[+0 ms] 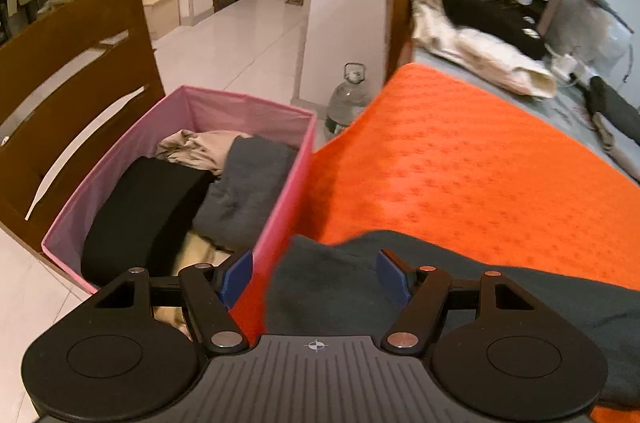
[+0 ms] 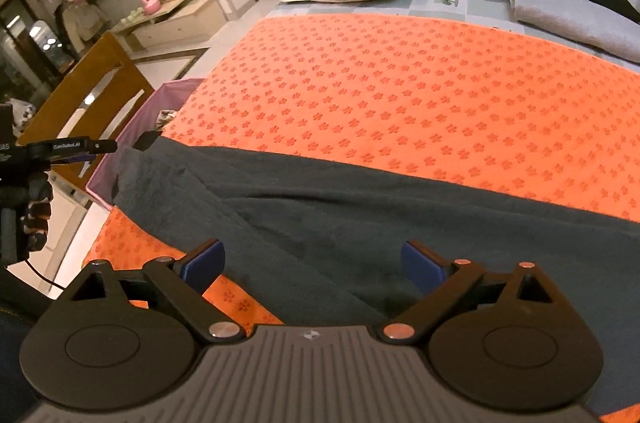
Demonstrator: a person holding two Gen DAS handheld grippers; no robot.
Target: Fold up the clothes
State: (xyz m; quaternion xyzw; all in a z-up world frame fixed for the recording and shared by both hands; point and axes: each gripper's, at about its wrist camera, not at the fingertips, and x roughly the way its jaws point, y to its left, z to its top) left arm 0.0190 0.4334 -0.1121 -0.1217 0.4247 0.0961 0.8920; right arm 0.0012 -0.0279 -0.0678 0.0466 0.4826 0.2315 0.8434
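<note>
Blue-padded and black, the left gripper [image 1: 316,277] and the right gripper [image 2: 314,265] both stand wide with nothing pinched, each hovering over the near edge of the dark grey-green fleece garment [image 2: 360,223]. That garment lies flat on the orange flower-patterned cloth [image 2: 400,83], its long axis running left to right along the near edge. Its left end points toward the pink fabric storage box [image 1: 280,243] holding folded dark and beige clothes.

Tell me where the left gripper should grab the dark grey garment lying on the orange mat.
Probably the dark grey garment's bunched end by the pink bin. It rises off the orange mat, giving the open left gripper a fold to pinch, coming down from above on the bin side.
</note>
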